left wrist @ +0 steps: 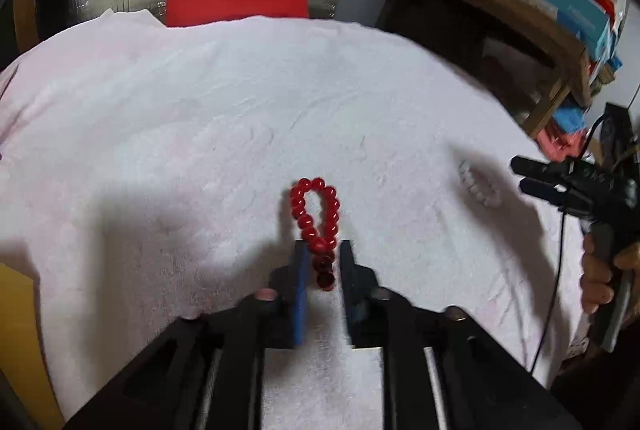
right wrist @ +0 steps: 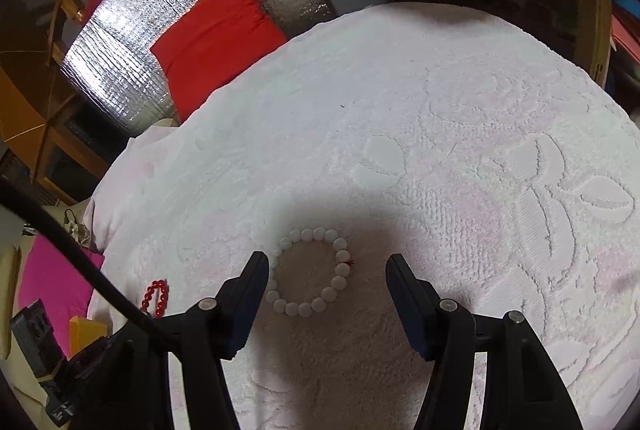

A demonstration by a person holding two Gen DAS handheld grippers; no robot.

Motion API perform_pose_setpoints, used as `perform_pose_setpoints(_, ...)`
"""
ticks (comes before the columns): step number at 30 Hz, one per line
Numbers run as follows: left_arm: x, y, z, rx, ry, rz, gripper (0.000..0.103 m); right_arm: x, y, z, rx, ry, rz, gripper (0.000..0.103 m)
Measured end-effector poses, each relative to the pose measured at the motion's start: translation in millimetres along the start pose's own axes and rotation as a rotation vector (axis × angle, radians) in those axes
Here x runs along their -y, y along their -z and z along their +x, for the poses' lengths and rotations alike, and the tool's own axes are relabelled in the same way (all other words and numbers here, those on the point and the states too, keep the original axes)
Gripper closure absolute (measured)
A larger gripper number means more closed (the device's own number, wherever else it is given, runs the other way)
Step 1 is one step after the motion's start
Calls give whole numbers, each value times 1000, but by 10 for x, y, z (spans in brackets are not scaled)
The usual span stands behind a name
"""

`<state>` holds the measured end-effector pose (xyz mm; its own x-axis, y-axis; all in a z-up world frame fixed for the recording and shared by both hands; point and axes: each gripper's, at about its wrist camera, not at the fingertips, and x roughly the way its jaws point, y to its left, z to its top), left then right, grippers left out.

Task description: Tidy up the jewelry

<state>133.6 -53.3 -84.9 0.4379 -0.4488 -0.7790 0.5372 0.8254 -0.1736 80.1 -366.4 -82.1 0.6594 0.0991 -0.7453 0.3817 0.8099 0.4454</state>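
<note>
Straddling the red bracelet [left wrist: 318, 230] on the white towel [left wrist: 200, 134], your left tool [left wrist: 324, 262] is not visibly pinching it. Your right tool [right wrist: 327, 270] is hovering wide open over the white bracelet [right wrist: 310, 272].

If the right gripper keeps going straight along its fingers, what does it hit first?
Most likely the white bead bracelet, which lies flat on the white towel just ahead, between the open fingers of the right gripper. Its left side sits close to the left finger. Depth is unclear; it might land on towel inside the ring.
</note>
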Motion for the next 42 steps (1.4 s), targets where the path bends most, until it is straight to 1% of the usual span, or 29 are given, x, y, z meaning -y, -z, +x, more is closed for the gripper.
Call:
perform_pose_setpoints(1, 0, 20, 9, -5, -12, -2, 49, -3, 1, 5, -2, -1, -2, 38)
perform_pose_setpoints(2, 0, 25, 18, -2, -30, -5, 39, -7, 2, 11, -4, -3, -6, 38)
perform_pose_setpoints(3, 7, 26, 13, 13, -43, -2, 39, -30, 6, 21, -6, -2, -18, 38)
perform_pose_setpoints(7, 39, 28, 12, 26, -45, 6, 39, -163, 49, 97, -22, 25, -84, 35)
perform_pose_setpoints(9, 39, 28, 44, 21, -67, 9, 39, -221, 90, 172, -44, 38, -114, 35)
perform_pose_setpoints(11, 37, 25, 100, 12, -83, 5, 39, -275, 136, 250, -67, 53, -150, 30)
perform_pose_setpoints(12, 36, 28, 115, 8, -83, 3, 39, -307, 157, 257, -59, 62, -176, 30)
perform_pose_setpoints(13, 33, 30, 125, 8, -89, -1, 40, -346, 180, 266, -52, 74, -208, 28)
perform_pose_setpoints(15, 54, 28, 131, 14, -101, -4, 49, -384, 222, 291, -48, 85, -252, 28)
perform_pose_setpoints(16, 59, 18, 143, 15, -102, -2, 59, -398, 237, 301, -42, 96, -274, 29)
perform_pose_setpoints(17, 68, 15, 145, 15, -103, -1, 68, -420, 259, 317, -38, 111, -305, 34)
perform_pose_setpoints(18, 82, 14, 151, 17, -102, 0, 71, -442, 281, 329, -27, 138, -340, 42)
perform_pose_setpoints(19, 90, 11, 155, 18, -99, 3, 77, -451, 291, 343, -20, 161, -363, 59)
perform_pose_setpoints(20, 112, 13, 149, 18, -93, 8, 82, -446, 293, 351, -16, 166, -375, 67)
perform_pose_setpoints(22, 146, 10, 140, 23, -82, 20, 85, -408, 253, 335, -11, 168, -352, 79)
perform_pose_setpoints(23, 171, 10, 125, 27, -74, 27, 85, -375, 229, 324, -12, 165, -330, 82)
perform_pose_setpoints(24, 186, 9, 113, 29, -65, 32, 86, -337, 203, 305, -10, 159, -307, 83)
perform_pose_setpoints(25, 204, 6, 103, 31, -53, 36, 94, -301, 177, 277, -3, 154, -285, 83)
perform_pose_setpoints(26, 229, -1, 84, 33, -27, 39, 97, -295, 164, 257, 3, 147, -276, 83)
perform_pose_setpoints(28, 260, -13, 64, 34, -1, 43, 97, -270, 141, 208, 11, 133, -265, 83)
perform_pose_setpoints(30, 314, -10, 42, 32, 19, 55, 97, -244, 108, 147, 17, 99, -241, 83)
perform_pose_setpoints(31, 337, -5, 38, 29, 26, 58, 97, -237, 97, 118, 19, 79, -231, 93)
perform_pose_setpoints(32, 350, -15, 50, 25, 29, 59, 97, -237, 83, 80, 18, 49, -221, 97)
perform_pose_setpoints(35, 400, 18, 34, 12, 22, 67, 97, -274, 114, -28, 30, 15, -230, 97)
perform_pose_setpoints(38, 394, 44, 22, 8, -8, 61, 97, -285, 132, -72, 30, 13, -241, 97)
perform_pose_setpoints(42, 311, 64, -14, 15, -69, 43, 97, -152, 126, -162, 54, 70, -212, 96)
